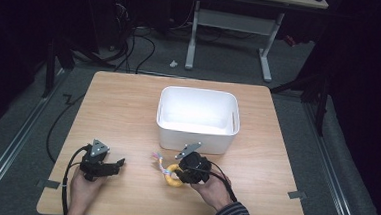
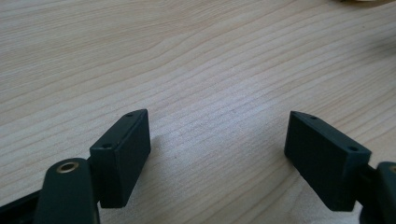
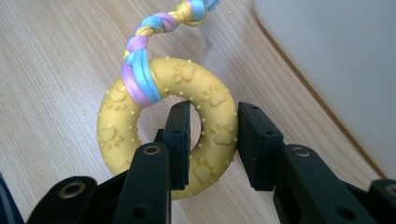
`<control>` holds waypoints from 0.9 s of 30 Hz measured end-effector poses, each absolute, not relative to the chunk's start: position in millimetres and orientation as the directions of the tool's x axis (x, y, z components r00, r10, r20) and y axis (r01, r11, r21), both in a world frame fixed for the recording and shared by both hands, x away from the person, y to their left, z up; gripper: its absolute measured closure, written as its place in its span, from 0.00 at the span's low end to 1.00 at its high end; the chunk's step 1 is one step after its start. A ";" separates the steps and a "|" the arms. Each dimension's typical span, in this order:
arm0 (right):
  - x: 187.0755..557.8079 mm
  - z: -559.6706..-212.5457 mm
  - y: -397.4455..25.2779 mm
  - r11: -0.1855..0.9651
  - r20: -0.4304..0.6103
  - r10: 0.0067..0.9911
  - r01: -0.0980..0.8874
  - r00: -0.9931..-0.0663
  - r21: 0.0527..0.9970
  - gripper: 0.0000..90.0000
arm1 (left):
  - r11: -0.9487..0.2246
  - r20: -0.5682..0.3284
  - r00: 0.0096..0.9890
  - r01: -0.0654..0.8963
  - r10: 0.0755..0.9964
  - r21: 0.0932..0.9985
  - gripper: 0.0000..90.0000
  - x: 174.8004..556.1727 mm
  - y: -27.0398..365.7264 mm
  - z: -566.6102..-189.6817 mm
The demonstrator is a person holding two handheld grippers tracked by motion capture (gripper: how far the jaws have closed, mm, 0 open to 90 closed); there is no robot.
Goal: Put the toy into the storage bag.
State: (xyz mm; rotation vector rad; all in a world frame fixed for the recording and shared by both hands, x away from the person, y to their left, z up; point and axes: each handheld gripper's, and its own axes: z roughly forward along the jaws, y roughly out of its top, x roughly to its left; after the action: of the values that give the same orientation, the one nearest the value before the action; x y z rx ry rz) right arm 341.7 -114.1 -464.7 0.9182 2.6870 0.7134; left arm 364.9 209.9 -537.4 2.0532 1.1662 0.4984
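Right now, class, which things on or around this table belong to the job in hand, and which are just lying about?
In the job:
- yellow ring toy with braided rope, one side of it between the right gripper jaws
- white bin, next to the toy

Lying about:
- left gripper, open over bare table
- desk frame and cables on the floor

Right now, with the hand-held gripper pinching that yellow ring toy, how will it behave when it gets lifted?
The yellow ring looks like moulded rubber with raised paw prints, so it will probably hold its shape and grip well between the right hand-held gripper jaws, which pinch one side of it. The braided rope tied through it looks soft and will likely dangle. On edge, the ring might roll.
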 end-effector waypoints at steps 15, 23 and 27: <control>325.8 -428.9 -132.2 0.674 -0.035 0.604 0.487 -0.796 0.556 0.74 | -0.339 -0.014 0.518 0.580 0.855 0.740 0.25 365.0 209.8 -537.4; 324.1 -408.1 -133.6 0.672 -0.029 0.585 0.465 -0.810 0.576 0.74 | -0.339 -0.014 0.518 0.581 0.855 0.740 0.25 364.9 209.8 -537.4; 324.2 -398.1 -133.0 0.677 -0.049 0.582 0.450 -0.812 0.582 0.74 | -0.339 -0.014 0.518 0.581 0.855 0.740 0.25 364.9 209.8 -537.4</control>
State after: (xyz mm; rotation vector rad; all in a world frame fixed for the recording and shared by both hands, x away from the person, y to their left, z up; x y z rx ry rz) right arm 324.2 -133.0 -398.1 0.8317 2.6611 0.8318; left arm 364.9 209.8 -537.4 2.0541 1.1661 0.4985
